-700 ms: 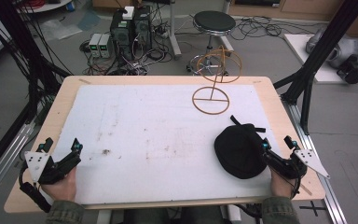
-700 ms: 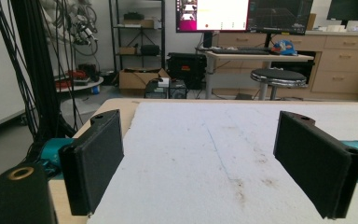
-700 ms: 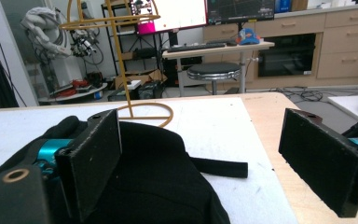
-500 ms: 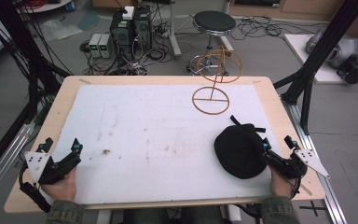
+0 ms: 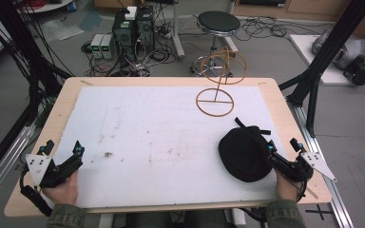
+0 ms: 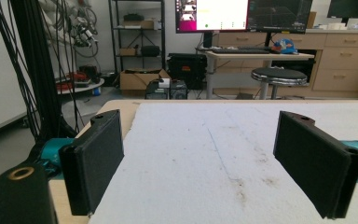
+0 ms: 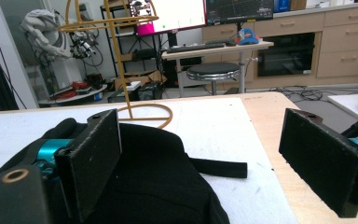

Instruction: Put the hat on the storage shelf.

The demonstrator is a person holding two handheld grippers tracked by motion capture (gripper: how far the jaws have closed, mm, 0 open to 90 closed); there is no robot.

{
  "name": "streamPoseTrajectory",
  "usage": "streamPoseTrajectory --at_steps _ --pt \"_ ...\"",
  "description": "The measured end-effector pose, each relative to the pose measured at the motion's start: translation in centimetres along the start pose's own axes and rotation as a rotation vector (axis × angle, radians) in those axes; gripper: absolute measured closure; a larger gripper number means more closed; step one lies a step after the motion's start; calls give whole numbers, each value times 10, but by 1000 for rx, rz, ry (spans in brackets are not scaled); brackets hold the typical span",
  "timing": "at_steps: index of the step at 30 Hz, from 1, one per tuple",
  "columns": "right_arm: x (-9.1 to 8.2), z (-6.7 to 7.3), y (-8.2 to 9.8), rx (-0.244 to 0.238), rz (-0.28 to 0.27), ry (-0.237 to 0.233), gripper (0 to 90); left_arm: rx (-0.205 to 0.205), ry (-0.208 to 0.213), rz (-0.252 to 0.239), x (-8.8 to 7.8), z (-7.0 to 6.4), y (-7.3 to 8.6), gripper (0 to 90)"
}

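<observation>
Pretty even, soft indoor light all round, so barely any shadows on the table [image 5: 171, 123]. Everything's a bit soft, and the bright monitors [image 6: 212, 14] glare slightly.

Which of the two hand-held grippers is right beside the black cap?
The right hand-held gripper: its open jaws sit at the edge of the black fabric cap, while the left hand-held gripper rests open across the table.
</observation>
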State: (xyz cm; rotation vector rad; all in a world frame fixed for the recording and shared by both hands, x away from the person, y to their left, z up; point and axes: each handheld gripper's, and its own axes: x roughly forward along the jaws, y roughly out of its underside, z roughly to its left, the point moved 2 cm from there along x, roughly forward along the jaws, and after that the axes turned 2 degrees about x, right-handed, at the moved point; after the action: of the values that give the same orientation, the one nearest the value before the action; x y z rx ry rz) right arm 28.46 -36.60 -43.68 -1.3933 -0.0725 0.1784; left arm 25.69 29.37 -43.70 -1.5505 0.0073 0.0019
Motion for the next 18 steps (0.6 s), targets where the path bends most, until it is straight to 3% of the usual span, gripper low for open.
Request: streamPoseTrajectory --at_steps 9,18 --pt "0 -1 0 3 4 0 121 0 1 1 0 0 0 165" --pt "-5 0 -10 31 -3 -33 121 -2 0 3 0 1 0 167"
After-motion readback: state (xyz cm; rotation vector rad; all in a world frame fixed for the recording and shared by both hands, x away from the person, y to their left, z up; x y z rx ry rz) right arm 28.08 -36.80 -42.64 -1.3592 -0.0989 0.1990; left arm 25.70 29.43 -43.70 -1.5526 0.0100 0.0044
